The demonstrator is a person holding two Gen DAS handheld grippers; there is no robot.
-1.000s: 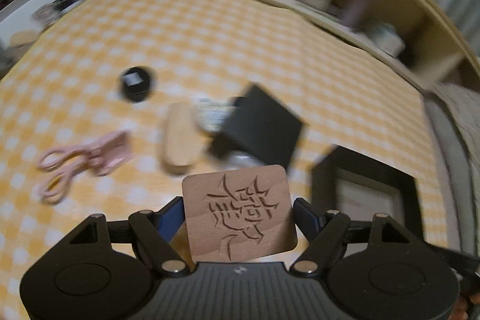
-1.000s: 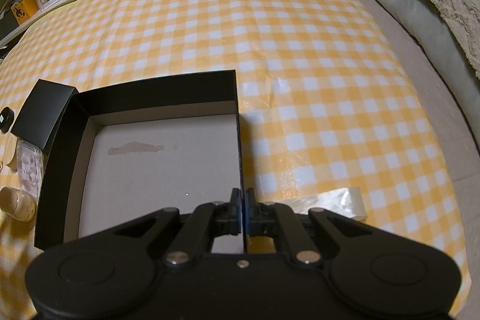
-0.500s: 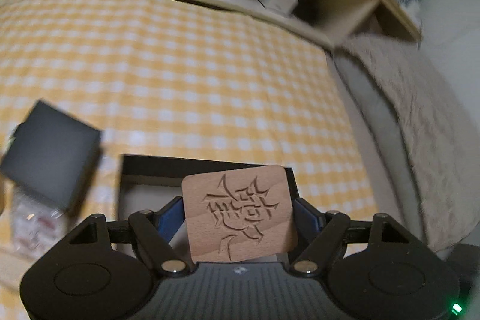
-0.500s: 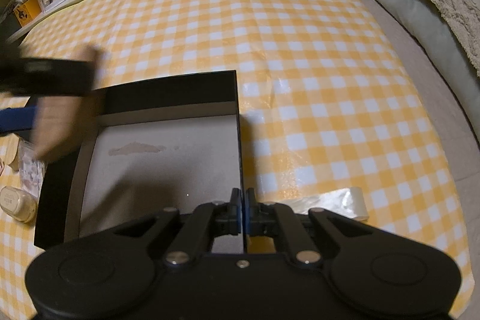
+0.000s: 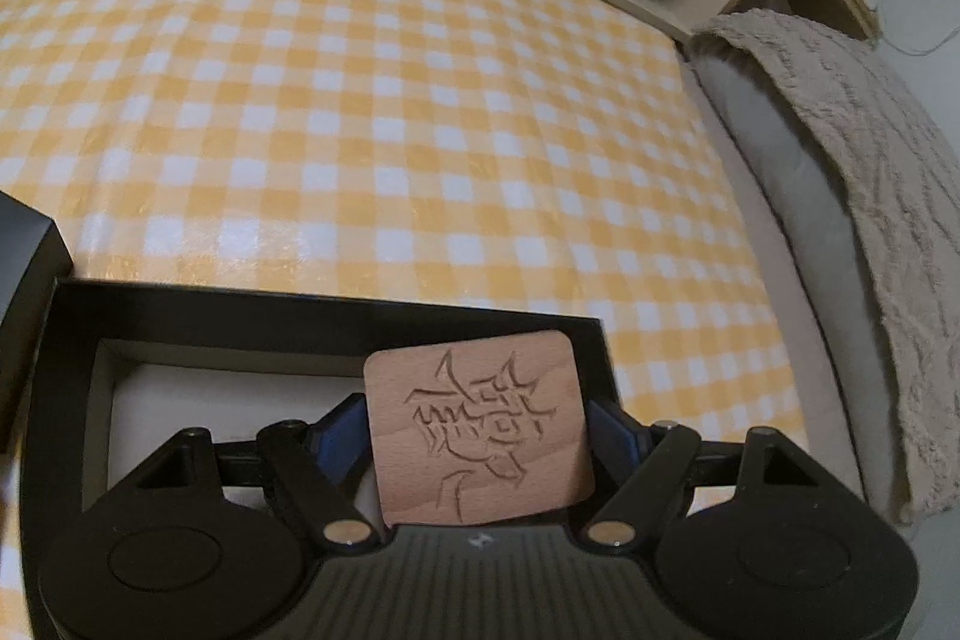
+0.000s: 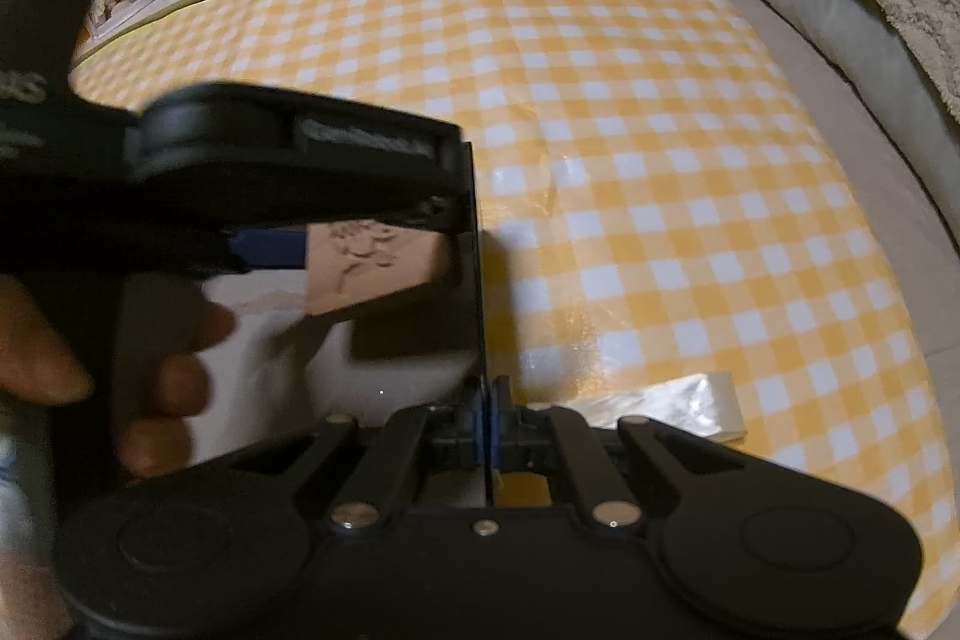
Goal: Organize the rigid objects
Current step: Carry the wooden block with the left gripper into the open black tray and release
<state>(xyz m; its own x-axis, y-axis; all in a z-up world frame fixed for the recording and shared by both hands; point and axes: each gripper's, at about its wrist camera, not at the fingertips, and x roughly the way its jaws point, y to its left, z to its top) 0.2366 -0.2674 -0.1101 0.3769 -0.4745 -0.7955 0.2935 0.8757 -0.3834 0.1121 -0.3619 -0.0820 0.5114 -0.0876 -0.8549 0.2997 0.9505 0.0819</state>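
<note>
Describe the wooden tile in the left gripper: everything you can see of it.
The wooden tile is a thin, flat, light-brown square with rounded corners and a carved line design on its upper face. The left gripper is shut on its two opposite side edges, blue pads of the fingers pressing them. It hangs tilted above the pale floor of the open black box, near the right wall, not yet set down. Its shadow falls on the floor beneath. Only the fingers touch it.
</note>
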